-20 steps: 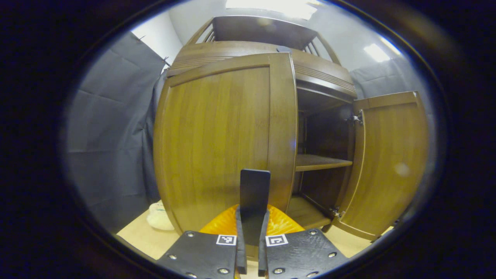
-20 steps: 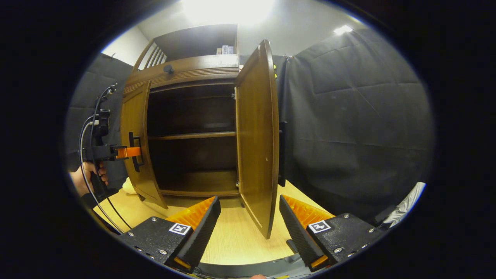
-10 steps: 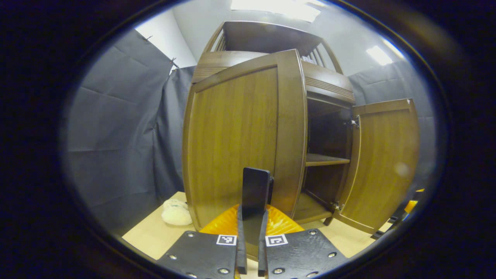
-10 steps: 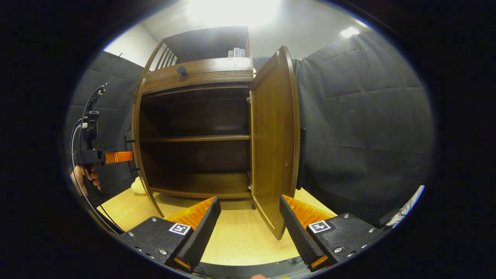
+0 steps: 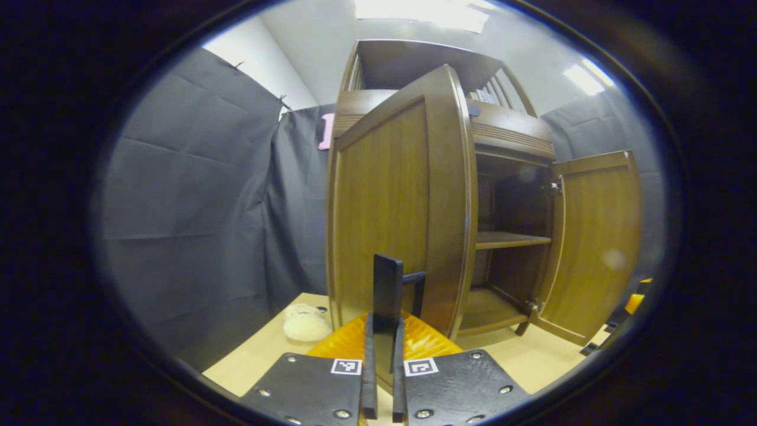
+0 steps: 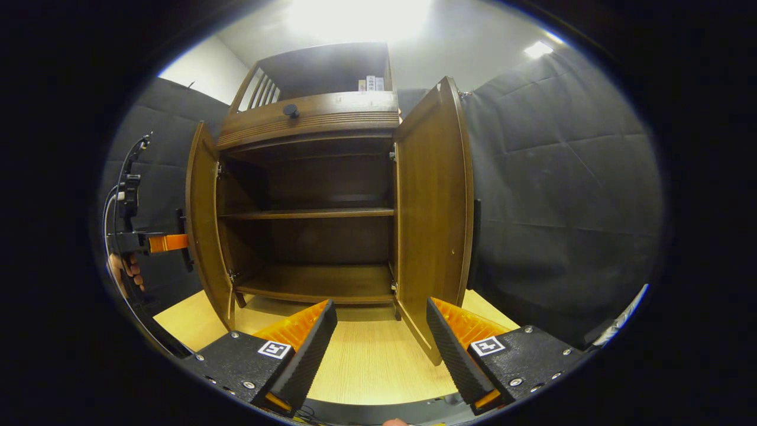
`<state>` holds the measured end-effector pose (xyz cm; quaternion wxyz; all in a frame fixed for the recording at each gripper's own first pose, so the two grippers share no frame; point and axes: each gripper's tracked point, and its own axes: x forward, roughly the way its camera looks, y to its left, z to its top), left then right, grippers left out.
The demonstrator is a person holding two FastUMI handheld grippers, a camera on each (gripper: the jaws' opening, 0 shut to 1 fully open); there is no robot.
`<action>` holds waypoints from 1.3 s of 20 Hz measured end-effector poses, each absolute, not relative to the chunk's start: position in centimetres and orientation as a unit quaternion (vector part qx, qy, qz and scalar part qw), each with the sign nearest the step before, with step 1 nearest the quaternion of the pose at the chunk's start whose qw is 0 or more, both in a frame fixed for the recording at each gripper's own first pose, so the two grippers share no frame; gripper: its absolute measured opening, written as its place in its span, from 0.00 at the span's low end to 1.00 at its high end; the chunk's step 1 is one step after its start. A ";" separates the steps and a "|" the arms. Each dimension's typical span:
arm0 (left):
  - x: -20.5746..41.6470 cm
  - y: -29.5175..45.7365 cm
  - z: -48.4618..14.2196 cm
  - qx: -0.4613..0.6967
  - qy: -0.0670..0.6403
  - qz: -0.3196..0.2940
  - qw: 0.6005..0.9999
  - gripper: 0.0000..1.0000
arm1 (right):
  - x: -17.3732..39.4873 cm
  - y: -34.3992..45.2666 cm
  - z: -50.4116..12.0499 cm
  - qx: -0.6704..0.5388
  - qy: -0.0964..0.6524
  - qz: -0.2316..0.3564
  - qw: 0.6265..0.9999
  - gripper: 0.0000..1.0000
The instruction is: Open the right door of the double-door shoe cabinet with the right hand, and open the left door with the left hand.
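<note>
The left gripper view looks from very close at the outside of the left door (image 5: 396, 207), just ahead of the left gripper (image 5: 383, 378). The right gripper view sits farther back, facing straight into the shoe cabinet (image 6: 307, 118) over the right gripper (image 6: 381, 343). Both views share the cabinet's shelf (image 6: 307, 213) and the right door (image 6: 434, 201).

In the right gripper view the left door (image 6: 201, 228) hides its own handle and the tip of the left gripper (image 6: 177, 242) behind it. The small items on the top shelf (image 6: 369, 84) are too small to tell. In the left gripper view the right gripper (image 5: 633, 303) is cut off at the right edge.
</note>
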<state>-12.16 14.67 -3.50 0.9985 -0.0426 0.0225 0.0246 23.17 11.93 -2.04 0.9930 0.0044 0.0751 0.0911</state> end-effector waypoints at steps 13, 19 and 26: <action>-18.1 21.4 -2.9 -0.024 0.017 0.110 0.993 0.06 | 22.6 12.5 -1.4 -0.003 0.064 0.129 0.990 0.94; -21.7 25.2 -2.2 -0.019 0.012 0.155 0.988 0.11 | 22.3 11.7 -0.6 0.000 0.055 0.127 0.990 0.94; -24.4 23.1 0.0 -0.031 -0.004 0.121 0.992 0.17 | 21.9 11.3 1.8 0.004 0.037 0.120 0.992 0.94</action>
